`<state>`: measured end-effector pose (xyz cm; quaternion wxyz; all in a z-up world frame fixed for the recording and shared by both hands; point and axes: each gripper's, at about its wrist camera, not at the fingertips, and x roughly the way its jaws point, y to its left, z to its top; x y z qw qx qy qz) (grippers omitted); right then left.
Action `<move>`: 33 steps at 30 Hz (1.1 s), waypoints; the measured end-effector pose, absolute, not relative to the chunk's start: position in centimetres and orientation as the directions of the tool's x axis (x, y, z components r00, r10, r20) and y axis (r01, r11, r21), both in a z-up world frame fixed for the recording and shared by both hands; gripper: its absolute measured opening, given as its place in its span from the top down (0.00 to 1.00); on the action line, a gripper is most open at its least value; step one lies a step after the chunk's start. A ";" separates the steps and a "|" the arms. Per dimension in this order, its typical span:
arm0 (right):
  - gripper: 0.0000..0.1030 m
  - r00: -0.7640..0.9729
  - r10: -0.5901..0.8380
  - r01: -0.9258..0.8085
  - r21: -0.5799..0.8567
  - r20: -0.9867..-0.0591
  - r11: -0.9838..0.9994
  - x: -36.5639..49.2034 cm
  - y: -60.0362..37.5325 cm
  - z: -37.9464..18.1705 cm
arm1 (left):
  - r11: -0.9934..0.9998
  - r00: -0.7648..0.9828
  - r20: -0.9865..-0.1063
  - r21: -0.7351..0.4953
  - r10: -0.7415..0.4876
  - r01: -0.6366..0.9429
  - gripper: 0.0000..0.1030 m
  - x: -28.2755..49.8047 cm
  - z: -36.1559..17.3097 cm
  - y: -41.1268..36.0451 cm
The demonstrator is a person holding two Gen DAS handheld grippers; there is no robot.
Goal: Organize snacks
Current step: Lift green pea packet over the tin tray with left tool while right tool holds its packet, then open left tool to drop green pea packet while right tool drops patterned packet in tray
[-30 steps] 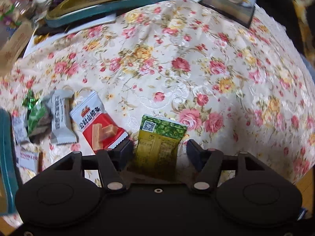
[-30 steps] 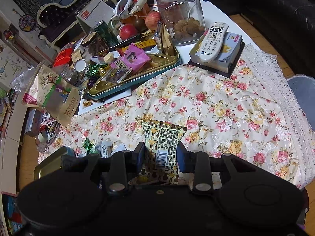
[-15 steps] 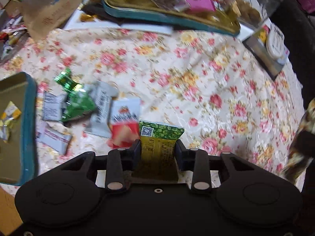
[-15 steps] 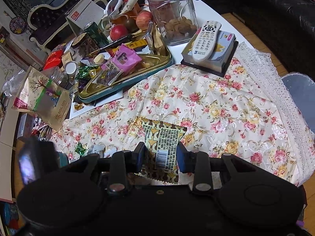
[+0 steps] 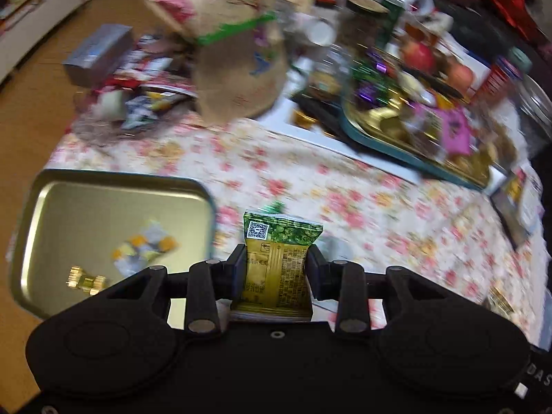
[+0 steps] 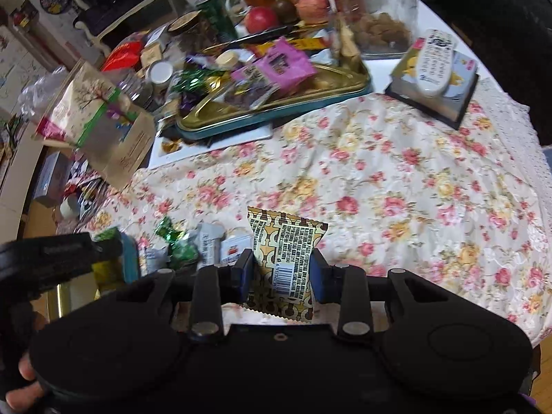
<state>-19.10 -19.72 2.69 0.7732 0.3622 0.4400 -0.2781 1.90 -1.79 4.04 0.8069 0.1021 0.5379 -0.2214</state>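
My left gripper (image 5: 276, 255) is shut on a green and yellow snack packet (image 5: 279, 241), held upright above the floral tablecloth. To its left lies a small gold tray (image 5: 69, 214) with a teal rim, holding a few wrapped candies (image 5: 145, 248). My right gripper (image 6: 281, 262) is shut on a brown-patterned snack packet (image 6: 286, 238) with a barcode, over the cloth. Several loose snacks (image 6: 193, 245) lie on the cloth just left of it, beside the small tray's teal edge (image 6: 129, 258).
A large gold tray (image 6: 276, 103) heaped with sweets sits at the back, with a kraft paper bag (image 6: 103, 131), a glass jar (image 6: 379, 10), fruit and a remote (image 6: 433, 62) on a box. The other tool's black body (image 6: 51, 258) and a hand (image 6: 20, 379) fill the right view's lower left.
My left gripper closed on the green and yellow packet, lifted it off the cloth and swung left toward the small gold tray. The right gripper drifted left with its packet still held.
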 end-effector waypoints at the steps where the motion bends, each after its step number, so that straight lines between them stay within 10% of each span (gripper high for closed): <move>1: 0.66 0.462 -0.099 0.738 0.320 -0.881 0.594 -18.3 -19.1 2.7 | 0.896 0.343 -0.912 -0.053 -0.223 0.441 0.57 2.6 4.1 -0.8; 33: 0.65 0.600 0.136 0.306 0.383 -0.788 0.872 -3.3 -1.1 4.0 | 0.994 0.362 -0.927 -0.070 -0.098 0.088 0.56 12.1 3.7 15.7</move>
